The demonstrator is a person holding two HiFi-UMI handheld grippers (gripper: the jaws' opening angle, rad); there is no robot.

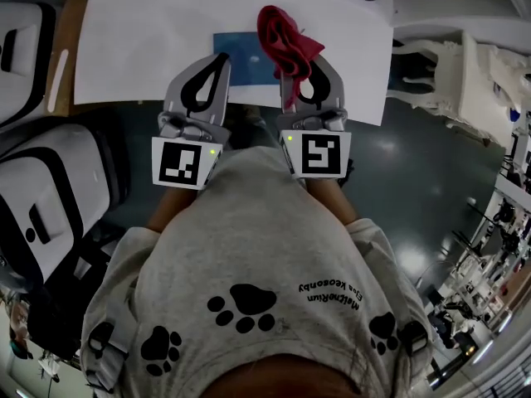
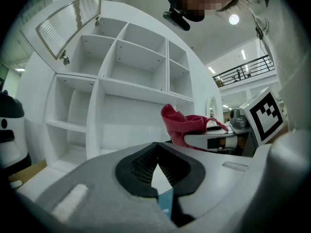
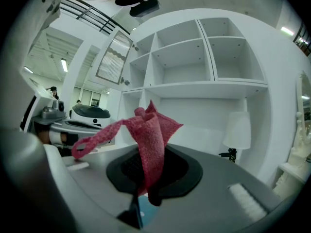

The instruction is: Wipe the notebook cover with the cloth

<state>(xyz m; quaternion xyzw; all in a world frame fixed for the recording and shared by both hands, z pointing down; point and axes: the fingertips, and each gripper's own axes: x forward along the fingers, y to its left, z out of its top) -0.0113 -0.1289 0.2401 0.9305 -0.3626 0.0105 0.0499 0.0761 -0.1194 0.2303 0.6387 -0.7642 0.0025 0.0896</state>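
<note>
Right gripper (image 3: 148,149): clamped on cloth (image 1: 284,40) by one fold; you may lose it mid-wipe. Left gripper (image 2: 156,152): jaws together, empty; your unheld notebook (image 1: 242,56) may slide across the tabletop (image 1: 124,48).

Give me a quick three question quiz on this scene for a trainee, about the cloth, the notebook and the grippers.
1. True or false: the red cloth is clamped in the left gripper.
2. The blue notebook lies on: A) the floor, B) the white table, C) a shelf.
3. Fill in: the left gripper's jaws are shut on ____.
Key: 1 false, the right gripper holds it; 2 B; 3 nothing.
</note>
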